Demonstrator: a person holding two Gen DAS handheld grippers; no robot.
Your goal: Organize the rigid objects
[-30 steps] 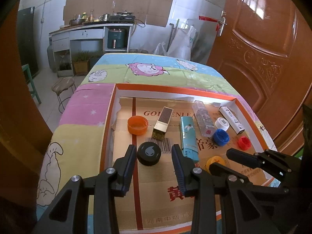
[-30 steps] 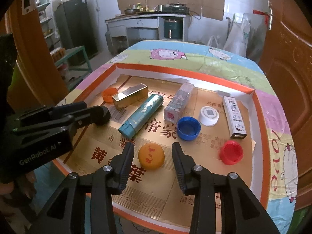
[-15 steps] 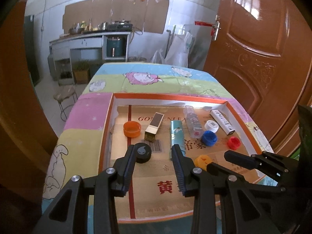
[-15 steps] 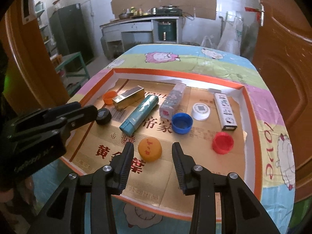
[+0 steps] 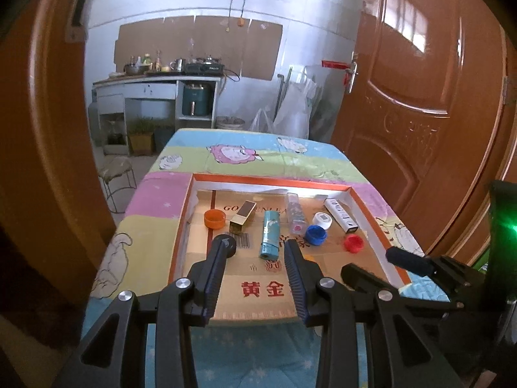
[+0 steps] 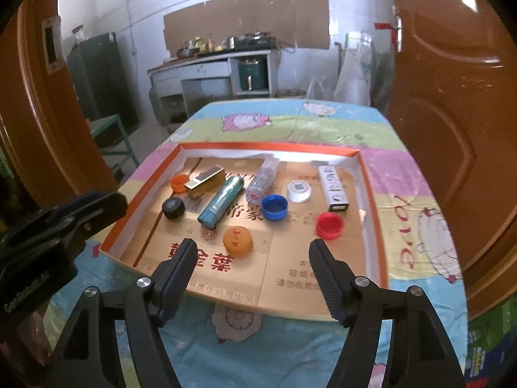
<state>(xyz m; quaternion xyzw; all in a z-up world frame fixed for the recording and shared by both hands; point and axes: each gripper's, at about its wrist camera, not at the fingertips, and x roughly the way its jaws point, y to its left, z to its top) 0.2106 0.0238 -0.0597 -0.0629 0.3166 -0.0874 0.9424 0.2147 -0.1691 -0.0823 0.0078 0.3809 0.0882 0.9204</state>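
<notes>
Right gripper [image 6: 252, 250]: its jaws are opening, already wide apart, and nothing is between them; it hovers over the near edge of the tray.
Left gripper [image 5: 255, 252]: its jaws stand partly open and hold nothing; it also hovers over the near part of the tray.
Tray [image 6: 374, 194]: a shallow cardboard box with orange rim, lying on the table [image 6: 290, 339] with a colourful cartoon cloth.
Yellow cap [image 6: 237, 241]: just ahead of the right gripper, between the lines of its two fingers, lying on the tray floor, not touched.
Black cap [image 6: 173, 208]: ahead and to the left of the right gripper; in the left wrist view it is partly behind the left finger tip.
Teal tube [image 5: 269, 234]: just ahead of the left gripper, between its fingers in the view, pointing away.
Red cap [image 6: 329, 224]: ahead and right of the right gripper.
Blue cap [image 6: 274, 206]: beyond the yellow cap, open side up.
White cap [image 6: 299, 190]: further, right of the blue cap.
Orange cap [image 5: 215, 219]: far left, just beside the gold box [image 5: 242, 216].
Clear box [image 6: 263, 179]: far, next to the teal tube.
White box [image 6: 332, 187]: far right, near the tray wall.
</notes>
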